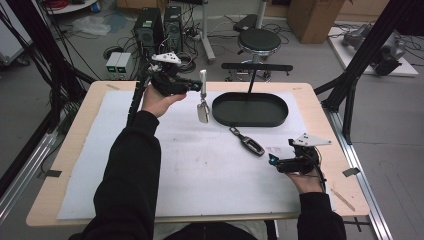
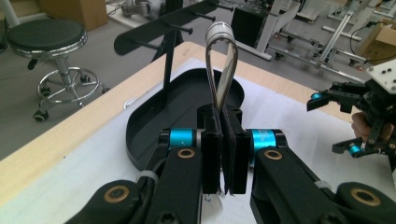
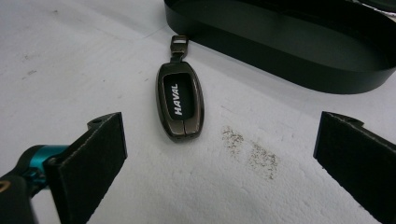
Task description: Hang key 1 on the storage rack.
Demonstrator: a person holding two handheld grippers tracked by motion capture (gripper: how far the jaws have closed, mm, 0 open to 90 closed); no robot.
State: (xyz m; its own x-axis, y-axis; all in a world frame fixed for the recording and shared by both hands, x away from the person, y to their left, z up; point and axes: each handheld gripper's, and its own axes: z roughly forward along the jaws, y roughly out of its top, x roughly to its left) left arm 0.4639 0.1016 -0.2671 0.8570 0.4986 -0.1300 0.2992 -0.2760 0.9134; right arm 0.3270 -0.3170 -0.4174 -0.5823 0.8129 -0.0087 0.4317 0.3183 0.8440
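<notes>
Your left gripper (image 1: 196,86) is clenched on a strap loop (image 2: 221,65) whose silver key fob (image 1: 202,111) hangs just left of the black oval tray (image 1: 250,120). Your right gripper (image 3: 219,154) stands released, in front of the tray, facing a dark key fob (image 3: 180,105) lettered "HAVAL" beside the tray's near wall.

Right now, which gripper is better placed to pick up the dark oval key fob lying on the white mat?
Right. The right gripper has open jaws aimed at the key fob close ahead. The left gripper is shut on a silver strap loop near the black tray.
</notes>
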